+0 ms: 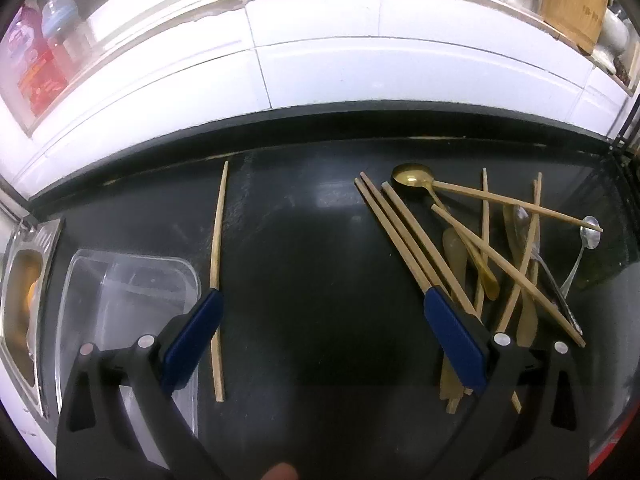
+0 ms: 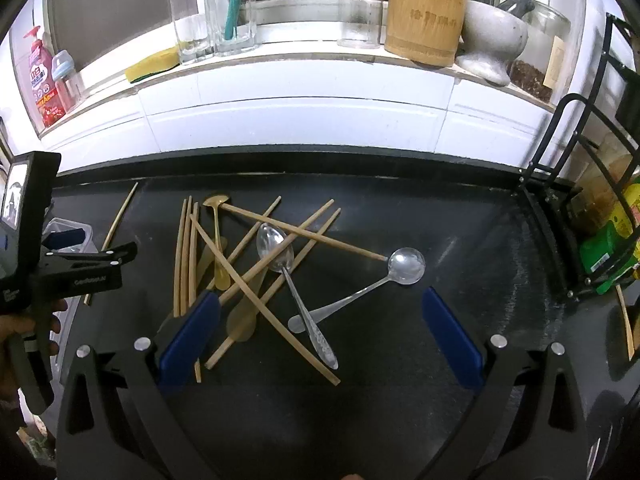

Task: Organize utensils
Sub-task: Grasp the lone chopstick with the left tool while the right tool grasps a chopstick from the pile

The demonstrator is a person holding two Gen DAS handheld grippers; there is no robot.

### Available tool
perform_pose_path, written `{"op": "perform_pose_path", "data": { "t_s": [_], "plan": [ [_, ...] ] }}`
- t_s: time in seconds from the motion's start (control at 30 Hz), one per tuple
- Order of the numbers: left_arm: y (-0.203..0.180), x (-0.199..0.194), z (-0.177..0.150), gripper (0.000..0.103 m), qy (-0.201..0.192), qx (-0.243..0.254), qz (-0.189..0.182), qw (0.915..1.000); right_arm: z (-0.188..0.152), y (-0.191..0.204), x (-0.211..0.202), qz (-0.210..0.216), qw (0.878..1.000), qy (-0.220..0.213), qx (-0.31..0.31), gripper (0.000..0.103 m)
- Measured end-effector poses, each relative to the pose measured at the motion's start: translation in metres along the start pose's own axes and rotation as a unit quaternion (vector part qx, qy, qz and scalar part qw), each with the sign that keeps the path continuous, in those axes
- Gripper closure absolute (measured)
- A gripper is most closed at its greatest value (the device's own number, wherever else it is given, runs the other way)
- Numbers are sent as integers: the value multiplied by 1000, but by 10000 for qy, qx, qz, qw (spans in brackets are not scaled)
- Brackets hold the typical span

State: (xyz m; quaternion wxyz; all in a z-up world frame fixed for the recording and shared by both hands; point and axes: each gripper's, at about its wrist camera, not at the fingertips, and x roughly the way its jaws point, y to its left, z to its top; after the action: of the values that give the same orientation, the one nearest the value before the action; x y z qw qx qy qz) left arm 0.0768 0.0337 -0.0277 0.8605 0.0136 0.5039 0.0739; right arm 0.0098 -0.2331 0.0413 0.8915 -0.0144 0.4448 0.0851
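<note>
both grippers, left [image 1: 322,300] and right [image 2: 320,300], held agape, empty; crossed chopsticks [image 2: 256,280] risk being dragged, spoons [image 2: 280,252] dislodged.

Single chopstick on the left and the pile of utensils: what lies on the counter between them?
Nothing: in the left wrist view, bare dark counter separates the single chopstick from the utensil pile. The open left gripper spans this stretch.

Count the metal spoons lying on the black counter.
3: a gold spoon at the back of the pile, an oval silver spoon lying over the chopsticks, a round silver spoon on the right. Pale utensils under the pile may hide more.
</note>
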Motion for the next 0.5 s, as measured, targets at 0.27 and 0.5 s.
{"op": "perform_pose_path", "data": {
  "t_s": [0.27, 0.5],
  "plan": [
    [-2, 14, 13, 5, 81, 52, 31, 9999, 11, -6, 19, 225, 9996, 136, 67, 6],
    [1, 35, 32, 5, 154, 53, 41, 9999, 35, -4, 40, 442, 9989, 163, -79, 6]
  ]
}}
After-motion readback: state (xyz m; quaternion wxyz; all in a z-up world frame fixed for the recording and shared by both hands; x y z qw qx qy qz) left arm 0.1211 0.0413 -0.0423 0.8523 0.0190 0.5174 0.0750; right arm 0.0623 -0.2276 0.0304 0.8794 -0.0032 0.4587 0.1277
